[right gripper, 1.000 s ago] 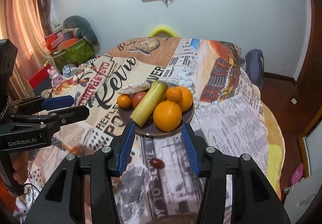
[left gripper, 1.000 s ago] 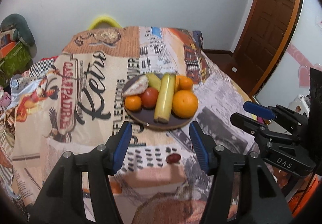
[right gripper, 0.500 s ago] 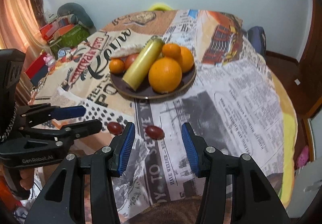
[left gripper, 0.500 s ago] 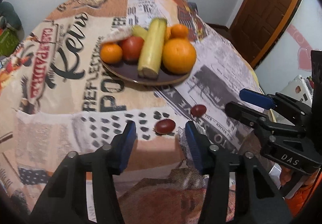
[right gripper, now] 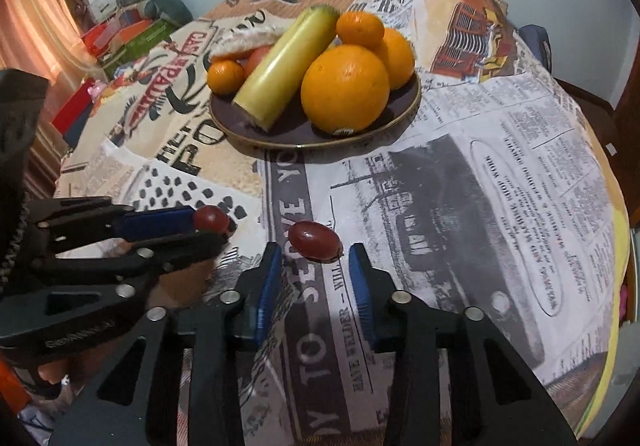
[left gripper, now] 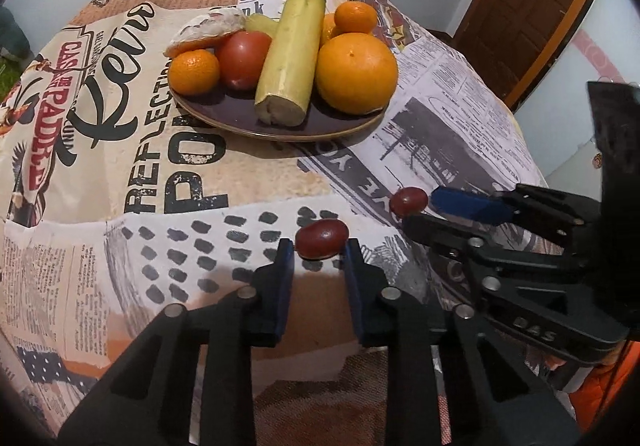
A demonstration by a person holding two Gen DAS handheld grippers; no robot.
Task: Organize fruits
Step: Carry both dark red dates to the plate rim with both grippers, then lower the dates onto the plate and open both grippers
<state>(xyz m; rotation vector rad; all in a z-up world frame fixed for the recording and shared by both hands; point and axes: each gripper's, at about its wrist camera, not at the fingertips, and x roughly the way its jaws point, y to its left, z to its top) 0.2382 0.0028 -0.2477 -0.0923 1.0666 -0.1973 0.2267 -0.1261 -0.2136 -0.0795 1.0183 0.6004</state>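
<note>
Two dark red grapes lie on the printed tablecloth in front of a purple plate (left gripper: 288,133) (right gripper: 320,143) holding oranges, mandarins, a tomato and a long yellow-green fruit (left gripper: 290,57). My left gripper (left gripper: 319,250) is closing, and its blue pads touch both sides of the left grape (left gripper: 322,238). From the right wrist view that gripper (right gripper: 218,226) shows side-on with the left grape (right gripper: 211,217) at its tip. My right gripper (right gripper: 315,256) is closing too. The right grape (right gripper: 315,240) sits at its fingertips with thin gaps either side. The right gripper (left gripper: 420,211) also shows beside the right grape (left gripper: 408,201).
The round table's edge (right gripper: 612,230) curves away close on the right. A brown door (left gripper: 520,5) stands beyond the table. Boxes and bags (right gripper: 120,37) pile by a curtain (right gripper: 36,25) on the left. The large orange (right gripper: 345,87) overhangs the plate's near side.
Both grippers have come down toward the tablecloth and tipped lower, each onto its own grape. Their jaws have narrowed, the left one until its pads meet the grape.
</note>
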